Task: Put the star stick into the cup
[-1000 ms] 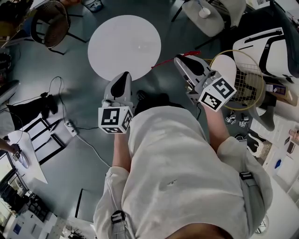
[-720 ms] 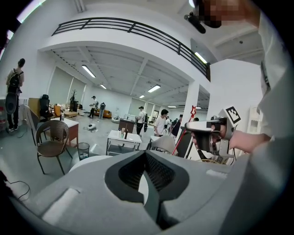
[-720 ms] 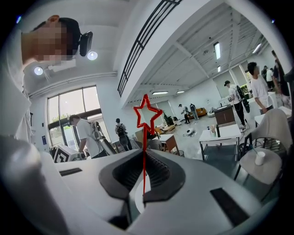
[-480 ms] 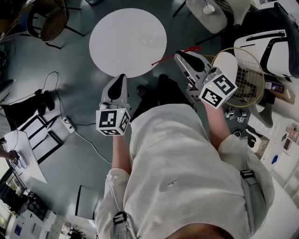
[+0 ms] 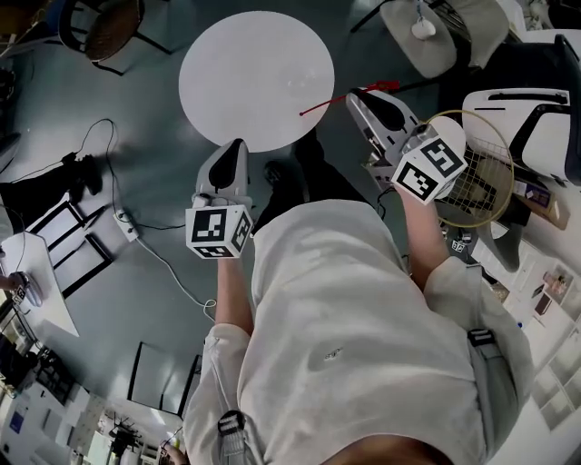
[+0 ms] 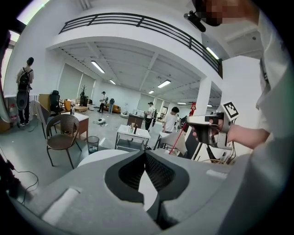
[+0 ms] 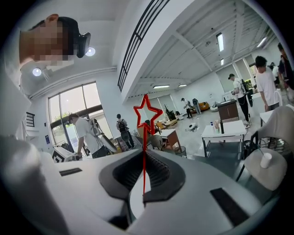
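Note:
My right gripper [image 5: 357, 95] is shut on the thin red star stick [image 5: 322, 106]. In the right gripper view the stick [image 7: 145, 142] stands upright between the jaws, its outlined star above them. A white cup [image 5: 423, 28] sits on a pale round seat at the far right, apart from both grippers; the right gripper view shows the cup [image 7: 266, 159] low at the right. My left gripper [image 5: 238, 145] is held at the near edge of the round white table [image 5: 256, 77]. In its own view the left gripper [image 6: 145, 153] is shut on nothing.
A badminton racket [image 5: 472, 168] lies just right of my right hand. A wicker chair [image 5: 113, 27] stands at the far left, and cables [image 5: 136, 236] trail over the grey floor. Several people, desks and chairs fill the hall beyond.
The view has shifted forward, so the round table and the cup's seat sit a little lower in view. My right gripper has moved slightly up and right, still holding the stick.

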Tool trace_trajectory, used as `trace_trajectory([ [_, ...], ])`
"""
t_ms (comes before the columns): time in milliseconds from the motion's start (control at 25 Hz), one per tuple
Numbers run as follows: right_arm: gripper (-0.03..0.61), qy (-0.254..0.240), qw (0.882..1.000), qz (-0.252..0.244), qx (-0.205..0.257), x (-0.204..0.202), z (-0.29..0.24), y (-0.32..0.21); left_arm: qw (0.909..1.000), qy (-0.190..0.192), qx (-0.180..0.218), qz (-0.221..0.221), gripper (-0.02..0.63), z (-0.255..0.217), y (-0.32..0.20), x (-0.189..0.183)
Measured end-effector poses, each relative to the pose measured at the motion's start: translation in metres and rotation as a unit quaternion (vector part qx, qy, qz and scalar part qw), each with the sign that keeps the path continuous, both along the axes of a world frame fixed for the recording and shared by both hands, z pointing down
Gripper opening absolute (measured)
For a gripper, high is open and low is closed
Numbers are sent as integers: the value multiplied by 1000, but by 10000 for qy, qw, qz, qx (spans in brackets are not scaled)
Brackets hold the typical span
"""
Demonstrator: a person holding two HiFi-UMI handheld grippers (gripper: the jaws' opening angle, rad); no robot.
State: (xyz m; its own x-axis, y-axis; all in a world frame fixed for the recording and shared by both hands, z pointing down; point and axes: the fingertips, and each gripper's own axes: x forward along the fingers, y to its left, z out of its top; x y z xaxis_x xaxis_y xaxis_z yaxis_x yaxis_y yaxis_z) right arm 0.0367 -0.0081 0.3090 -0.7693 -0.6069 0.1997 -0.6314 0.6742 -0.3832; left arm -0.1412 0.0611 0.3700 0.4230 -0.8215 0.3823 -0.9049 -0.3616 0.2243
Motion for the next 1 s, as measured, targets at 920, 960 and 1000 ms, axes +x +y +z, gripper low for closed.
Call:
trace_trajectory([
  [920,20,-232,9930,-1084,-400,1,39,-158,9951,-241,-370,-883,11,16,-115,45],
  [960,20,-171,9924,-1134,-438,0,44,-159,9947,-255,-403,-909,11,19,-116,46],
  [1000,20,-118,9919,-1177,-471,-2,49,-160,9943,-270,-440,-935,11,23,-116,46],
])
